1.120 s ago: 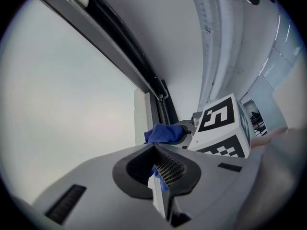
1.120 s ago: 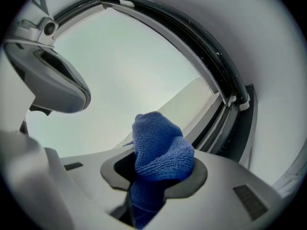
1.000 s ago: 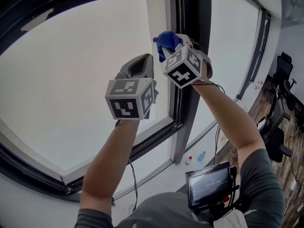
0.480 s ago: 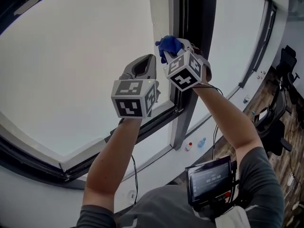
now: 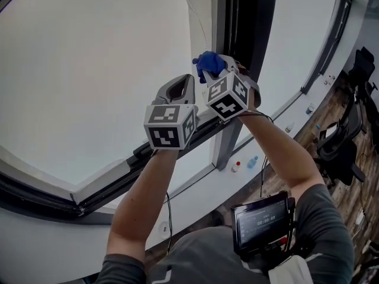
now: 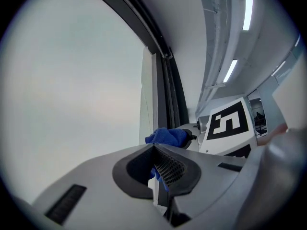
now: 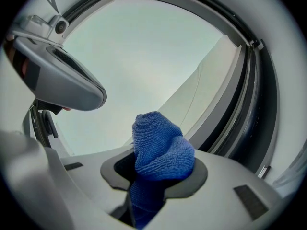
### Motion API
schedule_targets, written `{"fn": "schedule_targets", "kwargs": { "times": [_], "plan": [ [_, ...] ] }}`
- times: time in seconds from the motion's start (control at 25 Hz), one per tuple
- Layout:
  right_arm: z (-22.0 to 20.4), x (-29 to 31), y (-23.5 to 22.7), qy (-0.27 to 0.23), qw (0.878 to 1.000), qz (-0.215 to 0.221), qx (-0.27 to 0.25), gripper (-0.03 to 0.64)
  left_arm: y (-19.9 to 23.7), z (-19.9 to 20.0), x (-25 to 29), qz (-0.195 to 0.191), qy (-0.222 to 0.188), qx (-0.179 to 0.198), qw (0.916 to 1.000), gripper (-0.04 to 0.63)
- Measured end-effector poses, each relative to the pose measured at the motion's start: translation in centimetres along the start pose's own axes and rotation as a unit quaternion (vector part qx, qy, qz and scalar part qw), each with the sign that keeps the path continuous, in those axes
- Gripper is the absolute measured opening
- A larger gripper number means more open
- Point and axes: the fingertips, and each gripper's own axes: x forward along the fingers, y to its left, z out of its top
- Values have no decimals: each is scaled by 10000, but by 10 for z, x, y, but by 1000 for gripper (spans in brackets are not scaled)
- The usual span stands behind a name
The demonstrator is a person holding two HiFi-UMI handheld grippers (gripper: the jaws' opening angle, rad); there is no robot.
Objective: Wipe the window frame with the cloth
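There are 2 grippers (image 5: 179,84) (image 5: 221,63), 1 cloth (image 5: 209,63) and 1 screen (image 5: 262,220).

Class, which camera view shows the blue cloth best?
The right gripper view: the cloth sits central, clamped in the right gripper, its weave plain. The head view shows a small blue bunch; the left gripper view shows it partly hidden behind the left gripper.

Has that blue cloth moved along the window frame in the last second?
Yes. The blue cloth has slid down the vertical frame post, nearer the bottom rail.
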Motion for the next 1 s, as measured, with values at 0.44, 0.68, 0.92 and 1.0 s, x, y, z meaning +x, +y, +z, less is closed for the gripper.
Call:
{"fn": "schedule_targets", "kwargs": {
  "times": [0.44,0.68,0.92,1.0],
  "plan": [
    [-64,13,57,354,9992,162,48,141,3,-74,3,47,438,-235,9988,3],
    [-93,19,90,561,9981,250,19,141,6,-108,3,68,627,-366,9973,2],
    [-127,26,114,852,9958,305,132,141,3,-145,4,-93,898,-242,9956,2],
    [-138,28,122,931,9949,355,184,141,3,-159,4,-91,998,-226,9947,2]
  ]
}}
